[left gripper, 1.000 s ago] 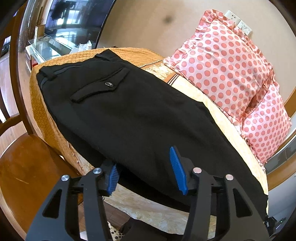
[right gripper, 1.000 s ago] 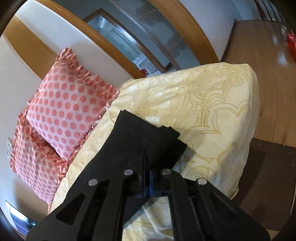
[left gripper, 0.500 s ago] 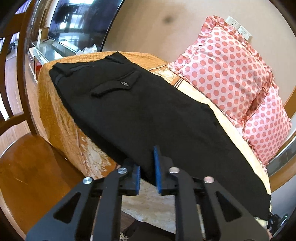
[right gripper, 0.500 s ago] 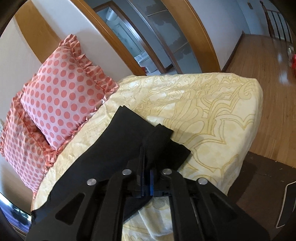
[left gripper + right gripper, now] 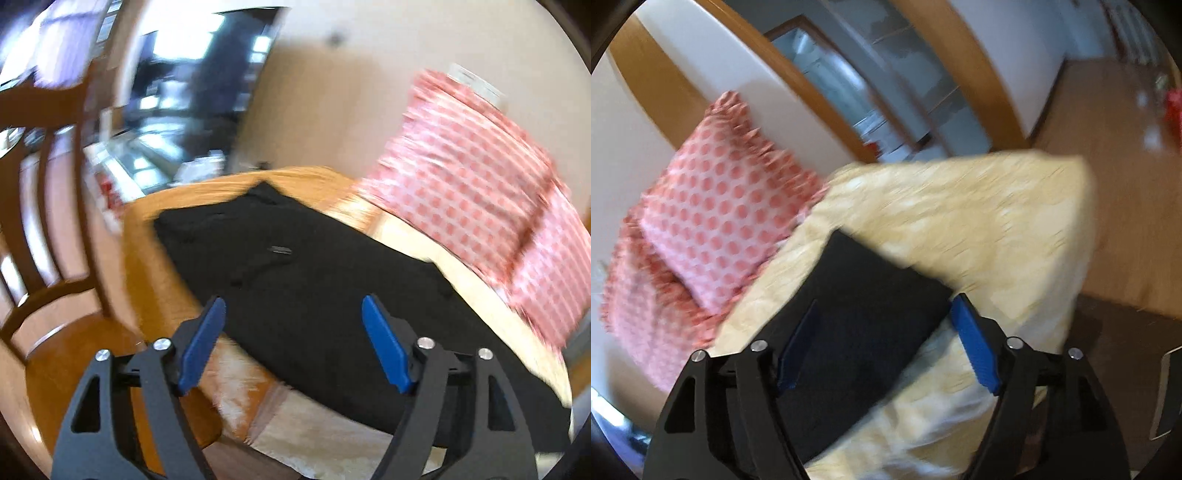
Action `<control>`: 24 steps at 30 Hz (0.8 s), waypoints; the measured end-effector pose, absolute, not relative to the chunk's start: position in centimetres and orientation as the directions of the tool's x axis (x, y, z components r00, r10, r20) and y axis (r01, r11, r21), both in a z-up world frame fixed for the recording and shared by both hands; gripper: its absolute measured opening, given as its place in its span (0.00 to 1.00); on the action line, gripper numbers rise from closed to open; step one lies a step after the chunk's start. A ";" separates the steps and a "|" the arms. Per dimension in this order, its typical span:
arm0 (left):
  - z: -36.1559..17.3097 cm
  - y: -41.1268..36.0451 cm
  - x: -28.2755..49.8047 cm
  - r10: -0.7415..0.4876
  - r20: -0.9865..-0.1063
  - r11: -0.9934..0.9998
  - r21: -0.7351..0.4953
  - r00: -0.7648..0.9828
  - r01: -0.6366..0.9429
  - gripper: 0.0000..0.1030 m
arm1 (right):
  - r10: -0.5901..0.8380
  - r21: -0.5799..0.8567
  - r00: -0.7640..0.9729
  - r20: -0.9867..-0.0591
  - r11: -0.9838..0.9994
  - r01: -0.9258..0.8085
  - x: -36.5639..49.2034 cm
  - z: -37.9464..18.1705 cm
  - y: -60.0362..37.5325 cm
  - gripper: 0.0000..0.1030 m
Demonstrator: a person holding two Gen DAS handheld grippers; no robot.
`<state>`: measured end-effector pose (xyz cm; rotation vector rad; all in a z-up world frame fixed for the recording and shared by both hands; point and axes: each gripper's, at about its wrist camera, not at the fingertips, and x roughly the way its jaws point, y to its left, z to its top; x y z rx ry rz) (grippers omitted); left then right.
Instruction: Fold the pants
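Black pants (image 5: 314, 280) lie flat along a cushioned seat, waistband and back pocket at the far end in the left wrist view. My left gripper (image 5: 291, 339) is open and empty, its blue pads above the near edge of the pants. In the right wrist view the leg hems (image 5: 864, 306) lie flat on the yellow cover (image 5: 990, 229). My right gripper (image 5: 879, 339) is open and empty, its blue pads on either side of the hem end. Both views are blurred by motion.
Two pink polka-dot pillows (image 5: 480, 184) (image 5: 716, 221) lean on the wall behind the seat. A wooden chair (image 5: 55, 295) stands at the left end. An orange cover (image 5: 155, 280) lies under the waistband. Wooden floor (image 5: 1108, 147) lies beyond the right end.
Both grippers were shut on the pants' edge half a second ago; both have opened and let go, and have drawn back a little. The hem end now lies flat.
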<state>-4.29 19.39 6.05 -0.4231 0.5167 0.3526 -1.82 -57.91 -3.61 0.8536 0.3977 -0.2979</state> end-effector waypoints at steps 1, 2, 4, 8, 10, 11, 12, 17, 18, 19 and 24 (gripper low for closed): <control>6.0 18.2 -3.4 0.184 -0.544 0.879 -0.281 0.818 -0.385 0.78 | -0.045 0.687 0.894 -0.446 0.624 0.373 -1.5 -3.9 -57.5 0.60; 5.8 17.5 -2.9 0.165 -0.550 0.892 -0.270 0.819 -0.361 0.78 | -0.015 0.702 0.900 -0.435 0.621 0.349 -1.3 -4.1 -57.2 0.57; 5.2 15.8 -1.5 0.116 -0.577 0.920 -0.245 0.809 -0.307 0.79 | 0.018 0.704 0.908 -0.418 0.638 0.312 -1.0 -4.1 -56.4 0.47; 3.2 15.0 0.4 0.047 -0.641 0.931 -0.251 0.766 -0.266 0.82 | -0.052 0.684 0.902 -0.429 0.633 0.362 -1.1 -4.3 -56.3 0.36; 2.7 14.9 0.3 0.047 -0.633 0.934 -0.247 0.773 -0.259 0.84 | -0.092 0.670 0.895 -0.437 0.631 0.392 -1.3 -4.5 -56.8 0.05; 2.6 14.8 0.4 0.044 -0.637 0.936 -0.244 0.770 -0.255 0.86 | -0.084 0.680 0.904 -0.418 0.632 0.373 -1.3 -4.4 -56.8 0.05; 2.6 14.6 0.5 0.043 -0.635 0.939 -0.237 0.771 -0.248 0.87 | -0.104 0.662 0.906 -0.410 0.649 0.374 -1.1 -3.9 -56.4 0.05; 2.5 14.7 0.4 0.043 -0.630 0.947 -0.223 0.775 -0.233 0.91 | -0.069 0.612 0.942 -0.328 0.744 0.268 1.2 0.1 -52.2 0.05; 2.5 14.7 0.4 0.042 -0.628 0.946 -0.226 0.777 -0.234 0.92 | -0.031 0.609 0.953 -0.301 0.763 0.217 1.7 1.2 -50.7 0.05; 2.5 14.7 0.2 0.041 -0.626 0.945 -0.228 0.779 -0.233 0.92 | 0.031 0.605 0.963 -0.266 0.784 0.142 2.5 2.5 -48.6 0.05; 2.8 15.0 0.2 0.025 -0.623 0.936 -0.260 0.782 -0.238 0.91 | 0.409 0.479 0.887 -0.214 0.835 -0.270 6.3 6.4 -33.6 0.05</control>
